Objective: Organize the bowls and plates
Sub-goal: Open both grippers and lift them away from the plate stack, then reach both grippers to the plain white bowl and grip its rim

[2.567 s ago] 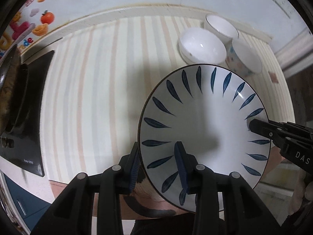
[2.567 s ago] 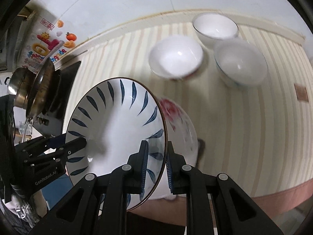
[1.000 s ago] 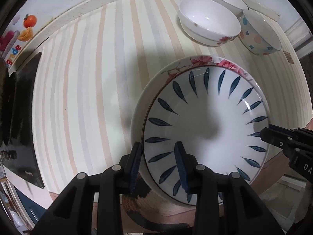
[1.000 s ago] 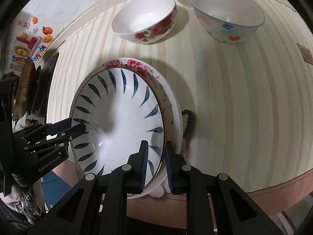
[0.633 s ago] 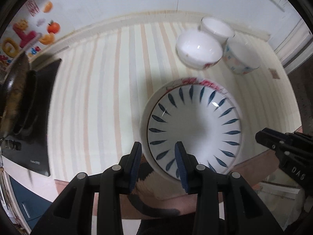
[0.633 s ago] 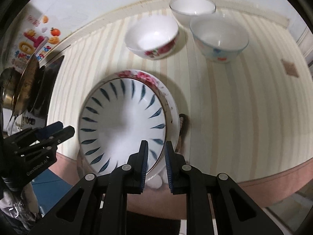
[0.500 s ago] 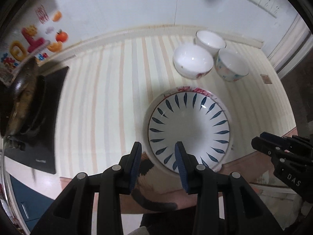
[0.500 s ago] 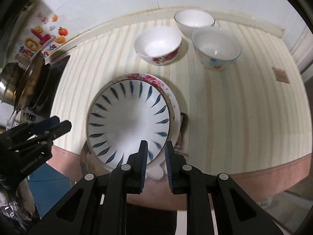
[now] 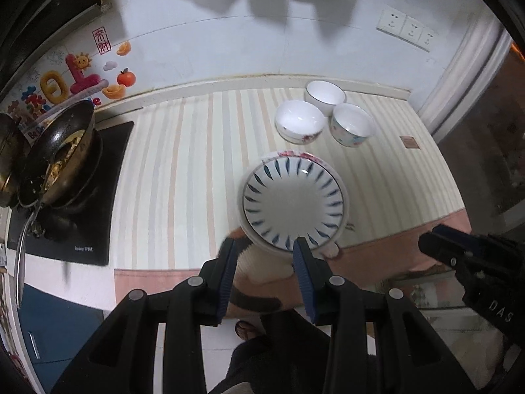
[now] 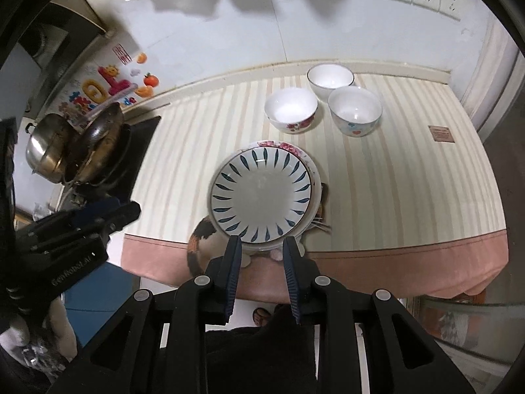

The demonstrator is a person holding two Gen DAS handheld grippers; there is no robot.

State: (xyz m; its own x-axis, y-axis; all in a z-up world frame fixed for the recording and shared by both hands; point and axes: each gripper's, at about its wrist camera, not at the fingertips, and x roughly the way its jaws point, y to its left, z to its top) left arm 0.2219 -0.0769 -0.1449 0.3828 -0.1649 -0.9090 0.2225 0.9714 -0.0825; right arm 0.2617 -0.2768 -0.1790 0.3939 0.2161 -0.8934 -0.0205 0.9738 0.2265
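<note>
Two sets of tongs hang released above the striped surface [image 10: 393, 190], holding nothing. At nine o'clock a wok [image 10: 98, 141] sits on a black cooktop [image 9: 108, 177]. The left tongs [image 9: 265, 248] and right tongs [image 10: 262, 246] both have parted jaws. Centrally, the blue-leaf plate [image 10: 261, 198] rests nested on a floral plate [image 10: 279, 146]. Toward one o'clock, three bowls cluster: floral bowl [image 10: 291, 108], plain bowl [image 10: 330, 77], heart-patterned bowl [image 10: 355, 110].

Both views are dim, lit from overhead with a cool cast. Hanging bags throw soft grey shadows on the wall [image 9: 229, 32]. A small glare spot sits on the plate [image 10: 261, 197]. Fisheye bends the counter [image 9: 183, 170] edges; black vignette rings the corners. Slight softness throughout.
</note>
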